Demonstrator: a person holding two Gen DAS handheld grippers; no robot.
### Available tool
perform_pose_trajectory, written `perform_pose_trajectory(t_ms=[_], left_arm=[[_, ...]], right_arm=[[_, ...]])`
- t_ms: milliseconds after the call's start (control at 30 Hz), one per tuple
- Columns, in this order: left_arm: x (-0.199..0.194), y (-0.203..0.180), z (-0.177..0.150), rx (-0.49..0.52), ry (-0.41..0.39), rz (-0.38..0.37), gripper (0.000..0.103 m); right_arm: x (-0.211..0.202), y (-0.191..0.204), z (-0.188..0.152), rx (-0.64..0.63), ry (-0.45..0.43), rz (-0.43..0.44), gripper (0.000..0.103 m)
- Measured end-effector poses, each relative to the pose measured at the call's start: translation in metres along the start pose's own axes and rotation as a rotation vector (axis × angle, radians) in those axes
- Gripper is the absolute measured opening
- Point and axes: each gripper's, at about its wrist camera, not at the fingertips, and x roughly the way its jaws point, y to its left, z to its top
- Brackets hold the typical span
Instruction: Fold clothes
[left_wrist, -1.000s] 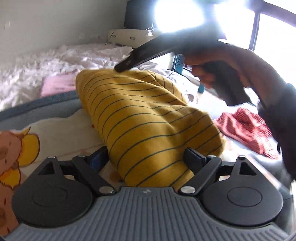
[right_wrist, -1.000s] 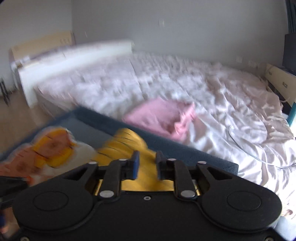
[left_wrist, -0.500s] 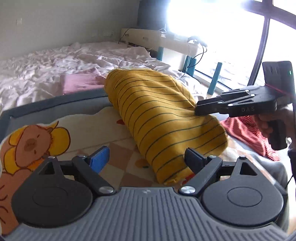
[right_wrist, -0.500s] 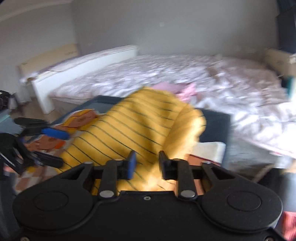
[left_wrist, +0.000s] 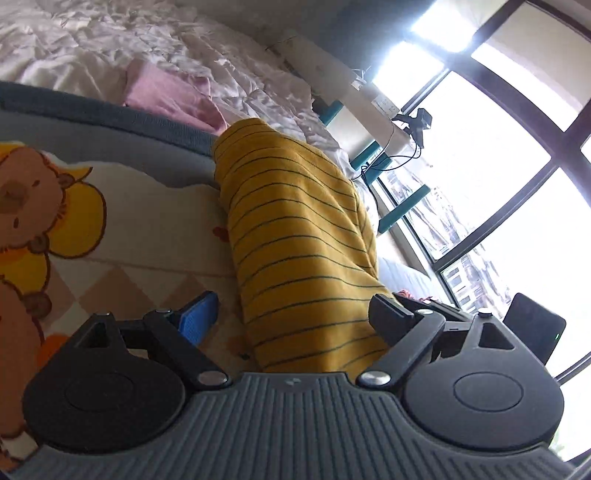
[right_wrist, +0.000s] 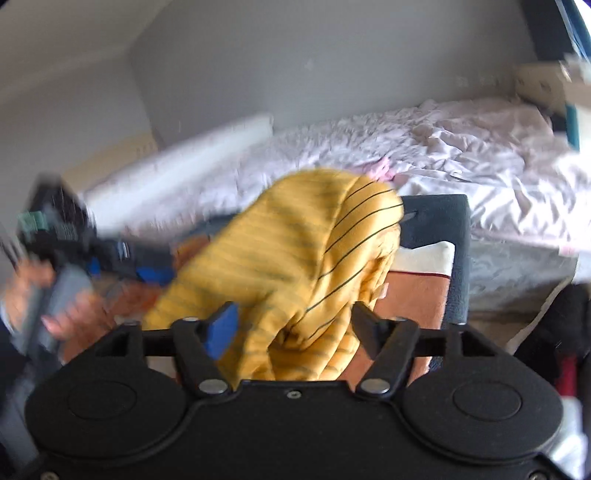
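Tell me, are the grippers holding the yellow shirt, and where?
Neither holds it. The left gripper and right gripper are both open, jaws spread either side of the yellow striped shirt, which lies bunched on the cartoon mat.

1. A yellow shirt (left_wrist: 295, 236) carries thin dark horizontal stripes.
2. The mat (left_wrist: 122, 229) beneath shows a cream ground with brown and yellow cartoon animals, tan diamonds and a dark blue-grey border.
3. A plain pink garment (left_wrist: 166, 96) lies on pale, crumpled bedding (left_wrist: 207, 48).
4. The black left gripper (left_wrist: 291, 317) has one blue pad.
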Motion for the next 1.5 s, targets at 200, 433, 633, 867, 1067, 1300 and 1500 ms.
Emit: perform_pose_trajectory(t_ms=[200, 433, 633, 867, 1067, 1300, 1500], left_arm=[[0.027, 0.015, 0.013, -0.066, 0.016, -0.079, 0.092], [0.053, 0.021, 0.024, -0.07, 0.043, -0.11, 0.091], [0.068, 0.024, 0.023, -0.063, 0.05, -0.114, 0.091], [0.077, 0.018, 0.018, -0.008, 0.044, -0.104, 0.09], [0.081, 0.009, 0.016, 0.05, 0.035, -0.049, 0.076], [0.066, 0.002, 0.026, 0.037, 0.037, -0.062, 0.051], [0.048, -0.011, 0.07, -0.021, 0.054, -0.086, 0.049]], right_arm=[[0.023, -0.047, 0.012, 0.251, 0.014, 0.103, 0.076], [0.054, -0.059, 0.019, 0.297, 0.069, 0.096, 0.076], [0.063, -0.057, 0.022, 0.288, 0.082, 0.099, 0.075], [0.07, -0.059, 0.018, 0.308, 0.098, 0.149, 0.064], [0.073, -0.05, 0.014, 0.27, 0.07, 0.133, 0.044], [0.059, -0.032, 0.028, 0.247, 0.028, 0.146, 0.031], [0.057, -0.005, 0.079, 0.199, 0.013, 0.146, 0.031]])
